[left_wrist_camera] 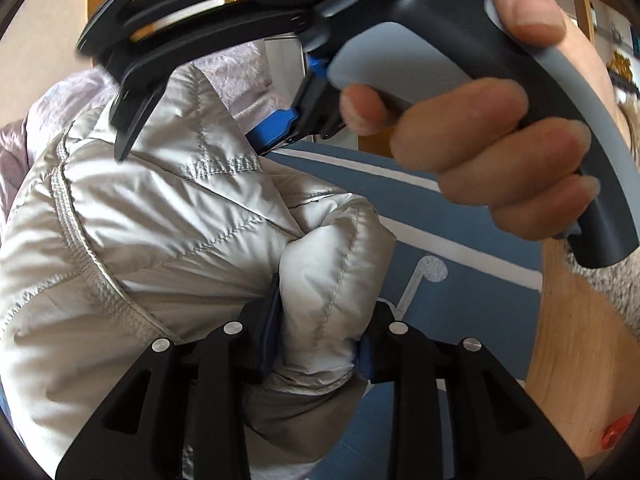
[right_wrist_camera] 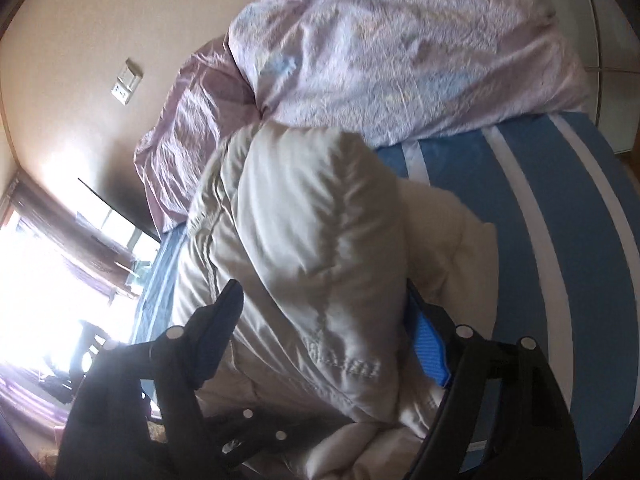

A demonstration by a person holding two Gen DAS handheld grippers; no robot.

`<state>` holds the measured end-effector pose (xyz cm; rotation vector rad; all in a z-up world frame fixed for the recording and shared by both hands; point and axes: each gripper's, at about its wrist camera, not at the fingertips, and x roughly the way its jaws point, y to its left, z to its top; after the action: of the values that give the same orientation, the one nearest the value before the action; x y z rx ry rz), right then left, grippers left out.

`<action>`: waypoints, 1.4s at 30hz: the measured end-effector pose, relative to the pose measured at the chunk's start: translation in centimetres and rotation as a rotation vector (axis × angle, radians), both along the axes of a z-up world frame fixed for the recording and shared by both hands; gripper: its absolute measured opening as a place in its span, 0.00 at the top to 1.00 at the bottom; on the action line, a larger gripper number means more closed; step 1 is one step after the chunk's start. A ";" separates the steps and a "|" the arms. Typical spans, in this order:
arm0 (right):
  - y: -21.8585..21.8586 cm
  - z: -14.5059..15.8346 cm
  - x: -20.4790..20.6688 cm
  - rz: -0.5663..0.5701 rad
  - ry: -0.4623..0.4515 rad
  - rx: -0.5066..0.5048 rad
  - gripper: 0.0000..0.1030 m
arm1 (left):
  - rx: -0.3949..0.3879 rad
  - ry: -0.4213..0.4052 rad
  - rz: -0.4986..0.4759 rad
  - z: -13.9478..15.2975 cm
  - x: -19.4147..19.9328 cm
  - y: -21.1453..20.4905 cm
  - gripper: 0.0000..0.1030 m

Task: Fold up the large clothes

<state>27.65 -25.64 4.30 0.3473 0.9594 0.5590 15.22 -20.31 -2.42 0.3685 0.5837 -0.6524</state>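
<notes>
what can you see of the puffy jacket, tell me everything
The puffy jacket is pale silver-grey, shiny and nylon-like, quilted with stitched seams and a ribbed edge. It lies bunched on the blue-and-white striped bed cover, against the lilac duvet. The left gripper is shut on a thick fold; the right gripper straddles another padded bulge, its blue pads against the fabric.

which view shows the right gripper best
The left wrist view: the whole right gripper shows from outside, hand on its handle, jaws reaching onto the jacket. The right wrist view shows only its own jaws around a jacket fold.
</notes>
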 end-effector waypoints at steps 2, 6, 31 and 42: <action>0.1 -0.6 0.1 0.012 0.017 0.000 0.29 | 0.029 -0.028 -0.002 -0.4 -0.4 -0.4 0.68; -0.1 -1.8 0.3 0.005 0.045 0.036 0.67 | 0.061 -0.086 -0.001 -0.5 -2.0 -0.9 0.66; 0.4 -0.4 -1.7 -0.106 -0.145 -0.145 0.83 | -0.312 0.134 0.396 7.9 9.8 20.8 0.24; -0.6 -2.1 -1.3 -0.151 -0.151 -0.176 0.83 | -0.250 0.159 0.339 6.1 10.2 17.1 0.24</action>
<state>26.39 -26.25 2.20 0.2140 0.8220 0.3548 25.41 -3.21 3.72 -0.0185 0.6883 -0.4226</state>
